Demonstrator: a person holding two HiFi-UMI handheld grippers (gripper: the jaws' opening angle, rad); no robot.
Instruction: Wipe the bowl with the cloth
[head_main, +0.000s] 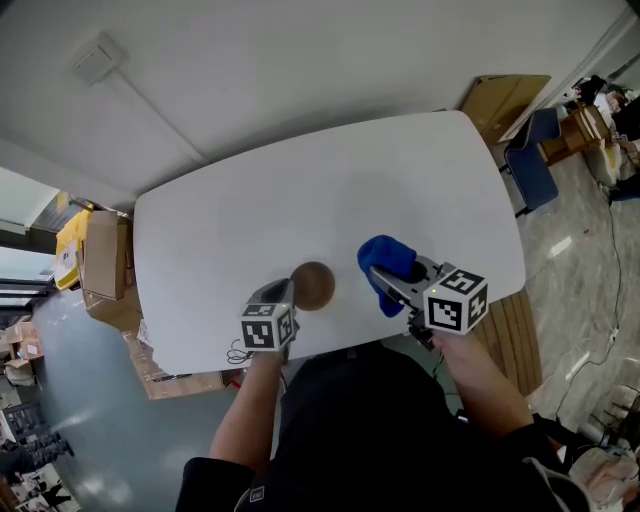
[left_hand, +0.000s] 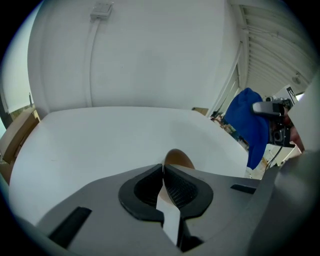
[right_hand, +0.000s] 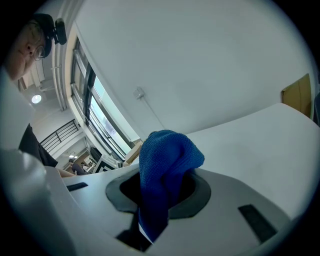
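White counter, plain wall behind. A brown bowl sits near the front edge; it looks light, stiff and likely to slide, so take its rim. The left claw is clenched at the bowl's left rim. Right of the bowl, the right claw grasps the soft blue cloth.

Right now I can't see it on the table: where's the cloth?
Head view: the blue cloth is clamped in the right gripper, over the white table, right of the brown bowl.
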